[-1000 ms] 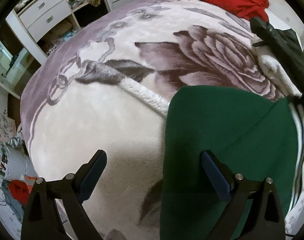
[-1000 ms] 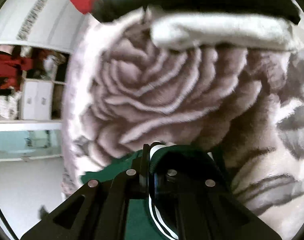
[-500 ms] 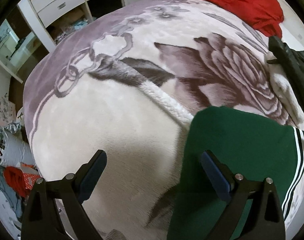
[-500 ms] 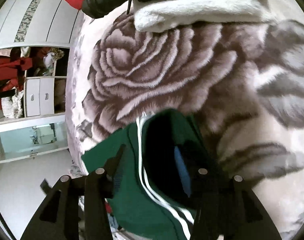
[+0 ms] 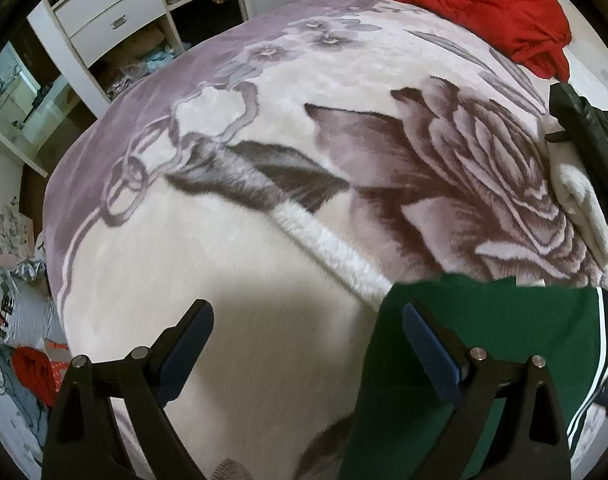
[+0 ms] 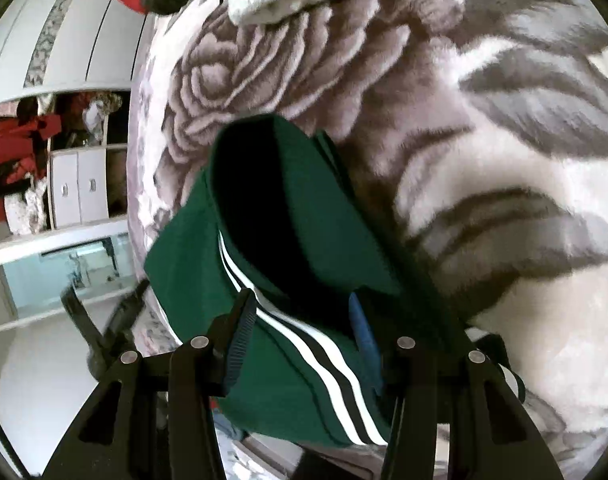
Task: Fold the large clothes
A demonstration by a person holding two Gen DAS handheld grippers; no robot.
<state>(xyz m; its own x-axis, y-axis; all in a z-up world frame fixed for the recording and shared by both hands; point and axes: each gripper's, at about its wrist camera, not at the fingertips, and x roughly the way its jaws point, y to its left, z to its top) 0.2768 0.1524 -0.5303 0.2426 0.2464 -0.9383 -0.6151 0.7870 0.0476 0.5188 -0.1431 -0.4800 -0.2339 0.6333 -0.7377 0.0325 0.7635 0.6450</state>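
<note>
Left gripper (image 5: 308,340) spread wide above the floral blanket (image 5: 231,264), pinching nothing. Right gripper (image 6: 304,332) parted over the green garment (image 6: 191,264), pads off the cloth, white stripes running between the fingers. Garment folded flat near the bed's edge. Beyond, a white fleece (image 5: 584,212) and black garment (image 5: 588,128); farthest, red bedding (image 5: 464,4) and white drawers (image 5: 103,12).

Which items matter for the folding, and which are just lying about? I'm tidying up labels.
Job:
green garment with white stripes
left hand-held gripper, open
right hand-held gripper, open, garment between its fingers

Lying about:
red quilted item
black garment
white fluffy item
floral blanket
</note>
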